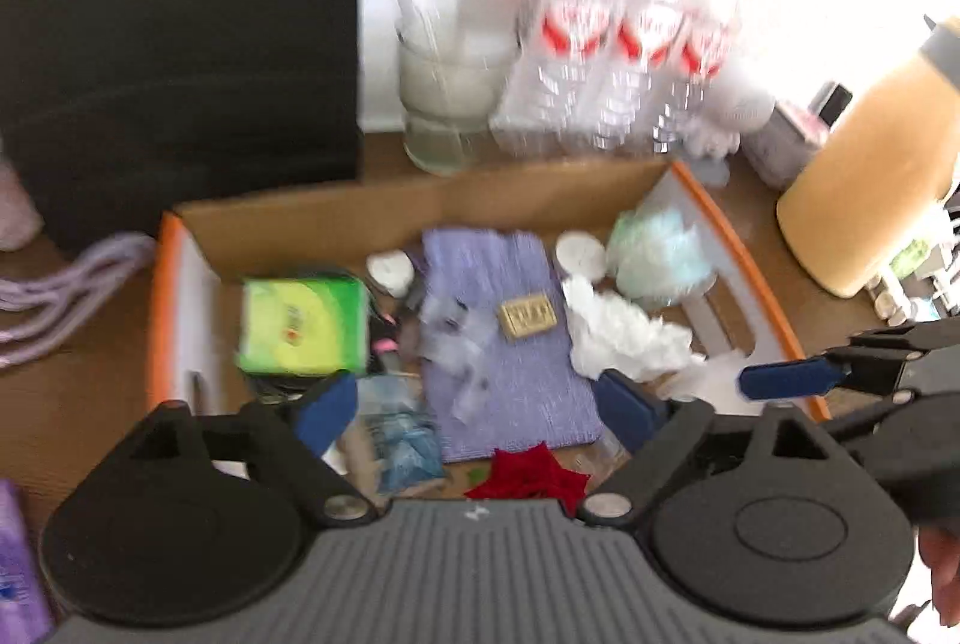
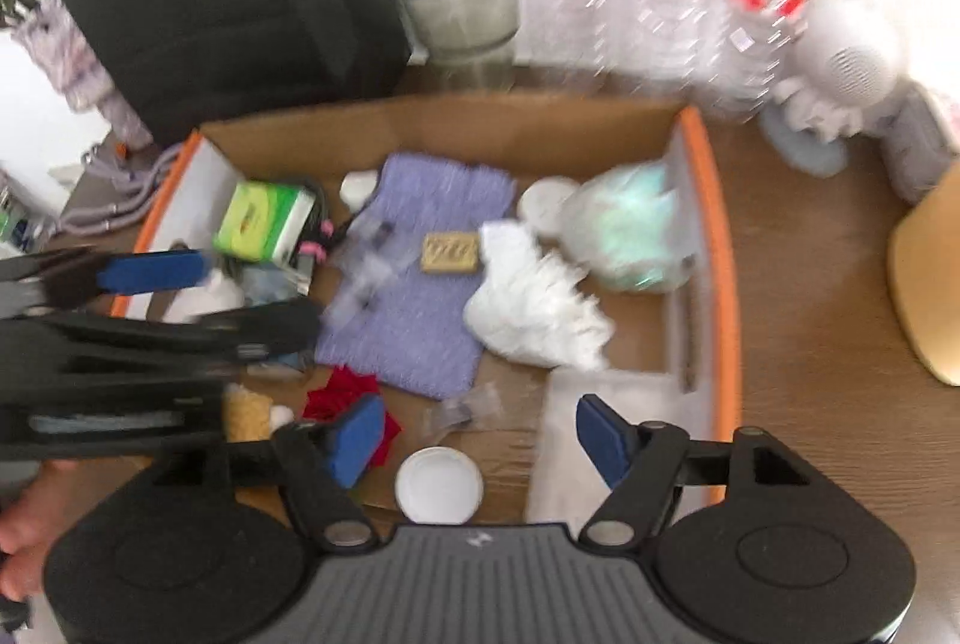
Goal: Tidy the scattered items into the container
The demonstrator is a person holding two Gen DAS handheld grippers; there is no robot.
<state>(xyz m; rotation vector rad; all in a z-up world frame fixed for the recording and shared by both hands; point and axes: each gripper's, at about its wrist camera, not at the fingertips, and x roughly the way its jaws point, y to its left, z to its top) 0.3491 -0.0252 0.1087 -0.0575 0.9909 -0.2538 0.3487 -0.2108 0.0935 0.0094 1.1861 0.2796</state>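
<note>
A cardboard box with an orange rim [image 1: 161, 320] [image 2: 723, 248] holds a purple cloth [image 1: 510, 344] [image 2: 420, 284], a green tissue pack [image 1: 303, 326] [image 2: 264, 221], crumpled white paper [image 1: 624, 338] [image 2: 528, 302], a pale green bag [image 1: 660, 254] [image 2: 624, 230], a small tan block [image 1: 528, 314] [image 2: 451, 254] and a red piece [image 1: 528, 476] [image 2: 339, 392]. My left gripper [image 1: 477, 410] hangs open over the cloth's near end, holding nothing. My right gripper [image 2: 480, 440] is open above a white round lid [image 2: 440, 485] and a white sheet [image 2: 606, 404], with nothing between its pads.
Behind the box stand a glass [image 1: 447, 104], several water bottles [image 1: 618, 44] and a black bag [image 1: 180, 44]. A tan jug [image 1: 864, 164] is at the right. Purple cord [image 1: 66, 278] lies left of the box. The picture is motion-blurred.
</note>
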